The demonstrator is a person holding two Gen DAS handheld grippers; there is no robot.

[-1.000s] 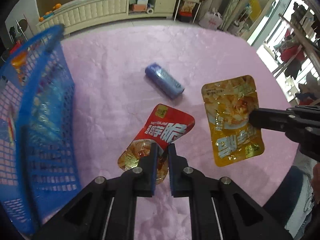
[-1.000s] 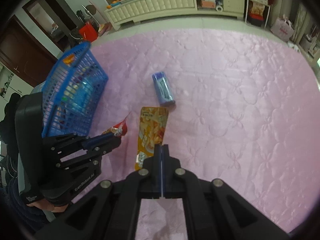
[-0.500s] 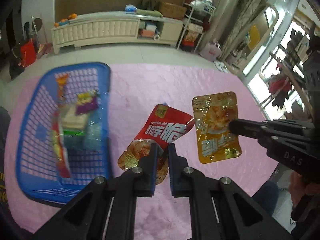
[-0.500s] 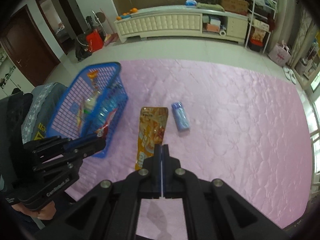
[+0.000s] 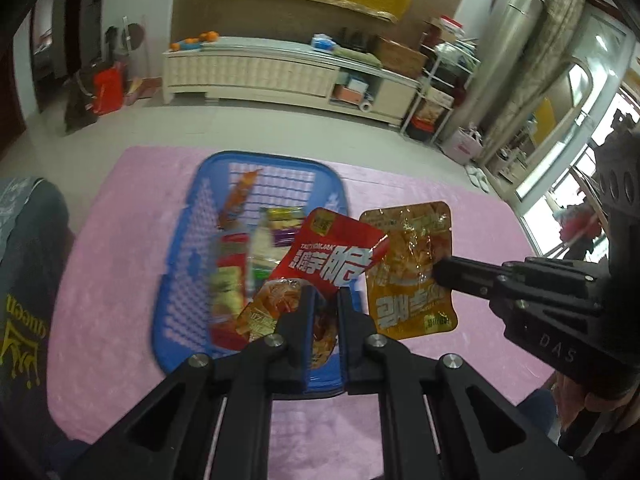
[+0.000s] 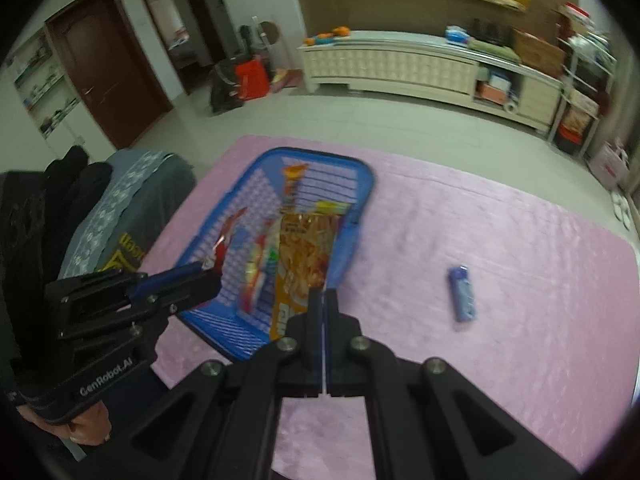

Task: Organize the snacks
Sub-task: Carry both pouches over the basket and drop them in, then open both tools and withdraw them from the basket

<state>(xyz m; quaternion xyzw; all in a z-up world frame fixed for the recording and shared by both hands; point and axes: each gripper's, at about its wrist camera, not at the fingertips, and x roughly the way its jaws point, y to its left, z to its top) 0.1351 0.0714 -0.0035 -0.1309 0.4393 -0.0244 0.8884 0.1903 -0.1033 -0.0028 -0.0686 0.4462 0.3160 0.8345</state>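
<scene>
The pink quilted cloth (image 6: 500, 240) covers the whole work surface; on it stands the blue basket (image 5: 176, 280), already holding several packets, blurred but plainly heaped toward its middle; one small blue packet (image 6: 462, 294) lies alone on the cloth, well apart from the basket.

The left gripper (image 5: 323, 312) is clamped on the lower end of the red snack pouch (image 5: 332, 256), which hangs above the basket's near right part; the right gripper (image 6: 322, 312) is pinched tight on the bottom edge of the yellow snack pouch (image 6: 306, 256); in the left view that pouch sits just beside the basket's right rim, in the right view it overlaps the basket's interior, so whether it is truly over the opening I cannot tell.

The step in hand looks to be the drop; to do it well, carry both pouches fully inside the rim first, the yellow one especially, lower them close to the heap so they do not flutter out, then release one at a time; the limp foil will fold, so let each settle flat rather than propped on the wall.
</scene>
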